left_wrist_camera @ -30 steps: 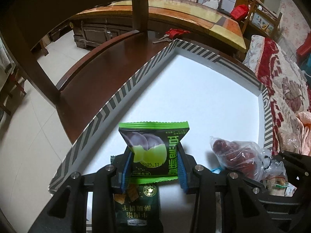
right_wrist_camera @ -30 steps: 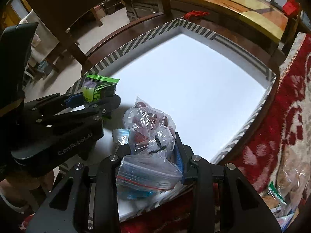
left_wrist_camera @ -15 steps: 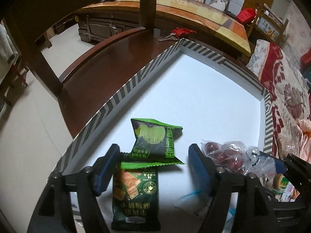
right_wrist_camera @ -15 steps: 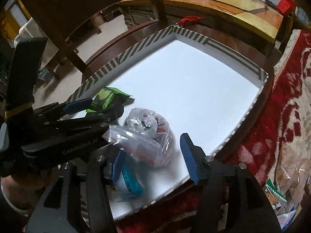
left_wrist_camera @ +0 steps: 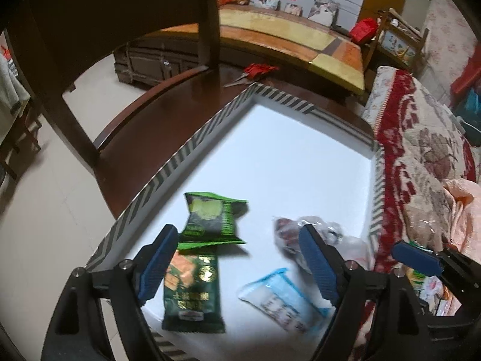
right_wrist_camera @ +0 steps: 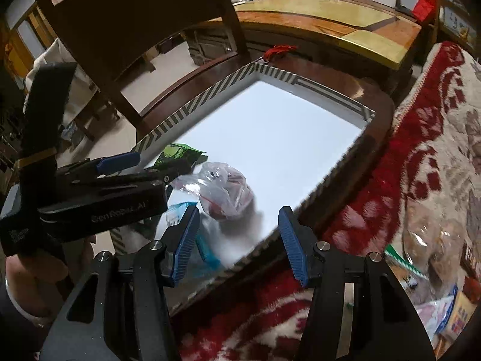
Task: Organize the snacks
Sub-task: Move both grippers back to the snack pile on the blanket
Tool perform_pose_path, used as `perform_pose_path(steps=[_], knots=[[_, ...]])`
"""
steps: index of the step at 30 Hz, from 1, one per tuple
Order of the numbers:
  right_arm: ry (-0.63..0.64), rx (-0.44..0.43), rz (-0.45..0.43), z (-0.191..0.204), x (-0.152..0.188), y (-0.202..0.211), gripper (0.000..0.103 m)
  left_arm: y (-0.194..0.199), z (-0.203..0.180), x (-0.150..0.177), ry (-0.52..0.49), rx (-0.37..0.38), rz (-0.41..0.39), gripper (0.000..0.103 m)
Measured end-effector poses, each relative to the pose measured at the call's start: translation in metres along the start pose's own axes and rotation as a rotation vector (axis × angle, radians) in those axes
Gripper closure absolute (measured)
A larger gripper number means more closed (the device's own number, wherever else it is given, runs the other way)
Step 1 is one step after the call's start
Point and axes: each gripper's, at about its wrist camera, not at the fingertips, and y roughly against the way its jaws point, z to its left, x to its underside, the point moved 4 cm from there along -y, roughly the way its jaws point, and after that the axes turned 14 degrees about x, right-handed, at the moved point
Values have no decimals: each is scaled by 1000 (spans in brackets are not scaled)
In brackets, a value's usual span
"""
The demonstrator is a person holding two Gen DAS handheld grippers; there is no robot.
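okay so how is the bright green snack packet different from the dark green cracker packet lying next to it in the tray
The bright green snack packet is squarish with bright zigzag edges; the dark green cracker packet is longer and darker, with orange crackers pictured. The bright green snack packet lies farther into the tray and overlaps the dark green cracker packet's far end; the cracker packet reaches the near rim. Both are sealed, lie on the white floor, and are free of the open left gripper.

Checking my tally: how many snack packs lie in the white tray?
4: bright green pouch, dark green cracker pack under its edge, clear bag of red fruit, pale blue packet. Others may be hidden.
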Motion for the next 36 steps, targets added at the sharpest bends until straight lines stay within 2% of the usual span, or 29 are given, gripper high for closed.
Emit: perform_pose_path(steps=[20, 27, 36], knots=[[-220, 95, -23, -105, 75, 56, 48, 2, -106, 32, -155, 125, 52, 17], [-301, 142, -18, -146, 111, 72, 48, 0, -137, 41, -210, 149, 72, 17], [-364, 181, -7, -180, 147, 84, 48, -15, -172, 57, -259, 172, 126, 17]])
